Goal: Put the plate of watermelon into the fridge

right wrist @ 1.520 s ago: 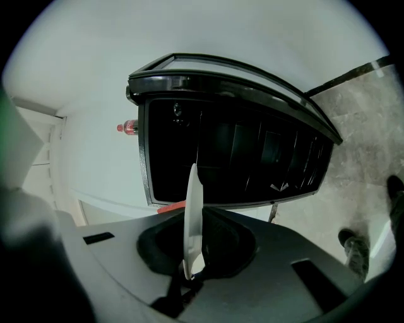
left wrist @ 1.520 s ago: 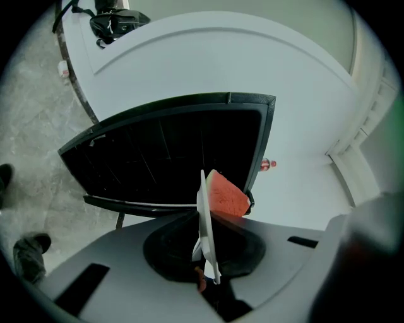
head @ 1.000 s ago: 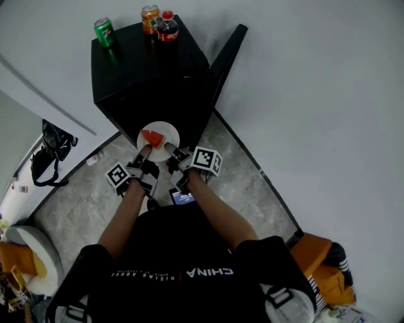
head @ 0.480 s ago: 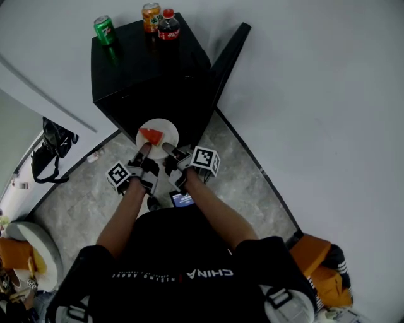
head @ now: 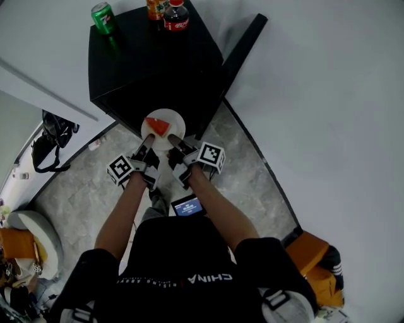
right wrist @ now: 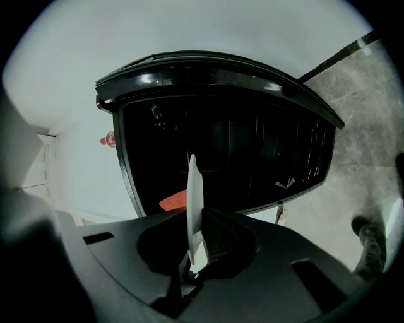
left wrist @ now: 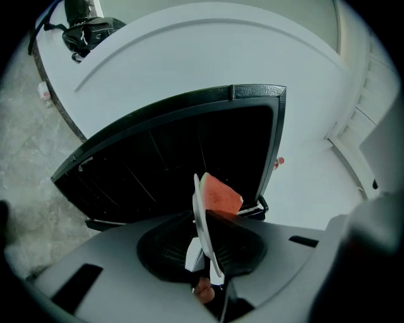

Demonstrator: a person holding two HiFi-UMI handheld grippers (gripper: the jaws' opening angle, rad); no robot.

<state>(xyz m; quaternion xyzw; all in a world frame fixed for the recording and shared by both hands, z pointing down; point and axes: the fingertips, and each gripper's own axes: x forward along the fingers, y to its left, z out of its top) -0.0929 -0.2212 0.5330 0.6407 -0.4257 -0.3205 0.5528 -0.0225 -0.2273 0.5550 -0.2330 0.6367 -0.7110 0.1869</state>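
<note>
Your head view is softly, evenly lit; the pale walls [head: 328, 76] read bright while the black fridge [head: 151, 69] swallows detail, its glossy top mirroring the green can [head: 103, 17] at 11 o'clock. Straight lines bow near the edges. Both gripper views have black corners and heavy bending. The left tongs [left wrist: 205, 252] and right tongs [right wrist: 196, 247] sit dark and blurred at 6 o'clock; the plate [right wrist: 193, 189] rim shows bright white. Glare streaks the fridge's top edge at 11 o'clock in the right gripper view.
</note>
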